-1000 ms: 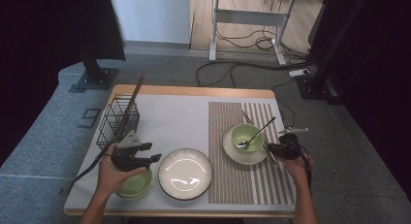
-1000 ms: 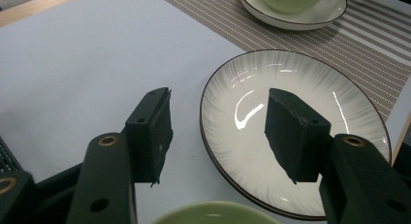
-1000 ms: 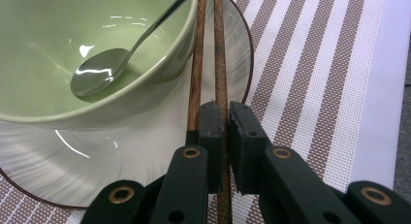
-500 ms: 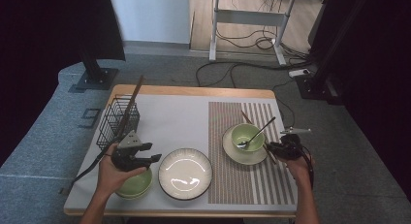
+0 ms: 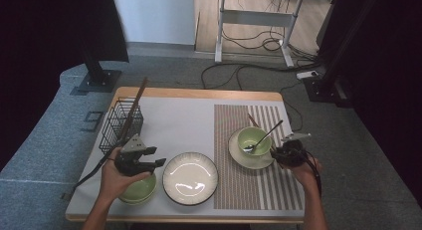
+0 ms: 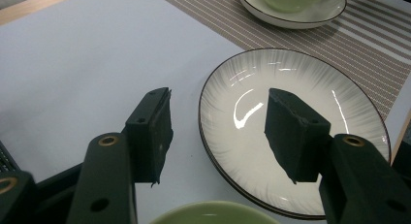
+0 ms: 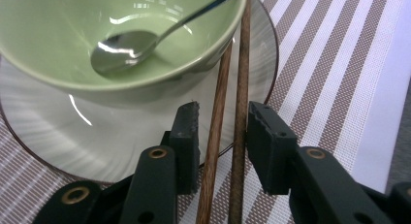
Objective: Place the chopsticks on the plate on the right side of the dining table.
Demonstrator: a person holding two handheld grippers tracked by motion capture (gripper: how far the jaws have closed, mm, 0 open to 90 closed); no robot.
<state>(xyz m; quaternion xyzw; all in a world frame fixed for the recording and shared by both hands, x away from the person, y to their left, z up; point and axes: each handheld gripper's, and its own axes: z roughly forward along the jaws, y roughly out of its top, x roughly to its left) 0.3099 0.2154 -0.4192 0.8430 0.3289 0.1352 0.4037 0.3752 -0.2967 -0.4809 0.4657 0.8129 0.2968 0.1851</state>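
we see the pair of dark brown wooden chopsticks (image 7: 228, 132) lying on the striped woven placemat (image 7: 334, 78), leaning against the rim of the pale glazed saucer (image 7: 58, 136), just beside the light green ceramic bowl (image 7: 72, 35) that holds a shiny metal spoon (image 7: 123, 47). the right gripper (image 7: 223, 132) straddles the chopsticks; its jaws have just been opening, and the pads now stand slightly off the wood, so the sticks lie released between them. well apart, the left gripper (image 6: 218, 132) hangs with jaws spread and nothing in them, above the edge of a white round plate with a dark rim (image 6: 300, 78) and a second green bowl (image 5: 139, 187), near a black wire basket (image 5: 119, 123)
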